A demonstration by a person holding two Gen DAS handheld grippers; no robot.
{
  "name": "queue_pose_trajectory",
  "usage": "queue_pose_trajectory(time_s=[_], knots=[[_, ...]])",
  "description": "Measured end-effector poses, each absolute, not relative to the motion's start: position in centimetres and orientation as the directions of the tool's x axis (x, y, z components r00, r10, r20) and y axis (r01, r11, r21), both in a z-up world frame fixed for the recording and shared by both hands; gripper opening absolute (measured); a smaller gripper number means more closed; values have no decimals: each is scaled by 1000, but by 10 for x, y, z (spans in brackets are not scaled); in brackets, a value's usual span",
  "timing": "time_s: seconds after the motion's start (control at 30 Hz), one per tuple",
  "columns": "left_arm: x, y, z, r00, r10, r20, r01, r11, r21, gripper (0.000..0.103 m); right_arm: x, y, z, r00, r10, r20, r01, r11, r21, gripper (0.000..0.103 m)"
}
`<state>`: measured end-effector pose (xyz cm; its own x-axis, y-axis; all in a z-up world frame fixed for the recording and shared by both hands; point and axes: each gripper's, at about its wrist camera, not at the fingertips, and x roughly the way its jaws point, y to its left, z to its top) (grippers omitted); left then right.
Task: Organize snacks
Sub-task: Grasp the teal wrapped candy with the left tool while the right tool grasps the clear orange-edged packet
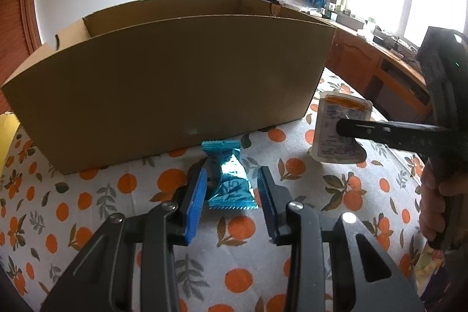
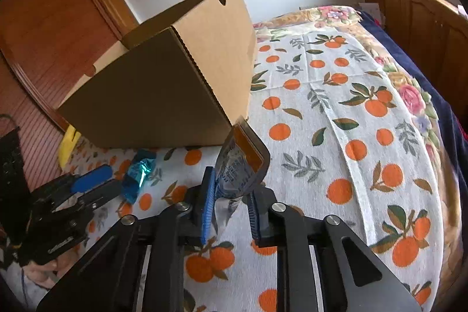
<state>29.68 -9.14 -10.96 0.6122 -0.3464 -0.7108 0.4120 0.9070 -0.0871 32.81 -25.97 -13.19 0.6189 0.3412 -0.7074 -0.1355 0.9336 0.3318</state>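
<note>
A blue foil snack packet is lying flat on the orange-print tablecloth, just beside the front wall of the open cardboard box. A white pouch with an orange top strip is standing tilted near the box's corner.

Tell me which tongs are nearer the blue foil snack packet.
Left. The left tongs straddle the blue foil snack packet, open on either side of it. The right tongs are off to its right, shut on the white pouch.
</note>
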Motion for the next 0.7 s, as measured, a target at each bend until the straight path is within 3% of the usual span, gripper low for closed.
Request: queue_pose_trajectory(time_s=[0.47,0.7], knots=[[322,-116,-130,568,-258,-782,387,922,-23,41,325,-267,-143,636,354,-686,-156,929,335,20],[324,-121,-132,580,-248,-776,390,921,-3,44,323,-267,-144,641,362,-677,-163,926,341,20]])
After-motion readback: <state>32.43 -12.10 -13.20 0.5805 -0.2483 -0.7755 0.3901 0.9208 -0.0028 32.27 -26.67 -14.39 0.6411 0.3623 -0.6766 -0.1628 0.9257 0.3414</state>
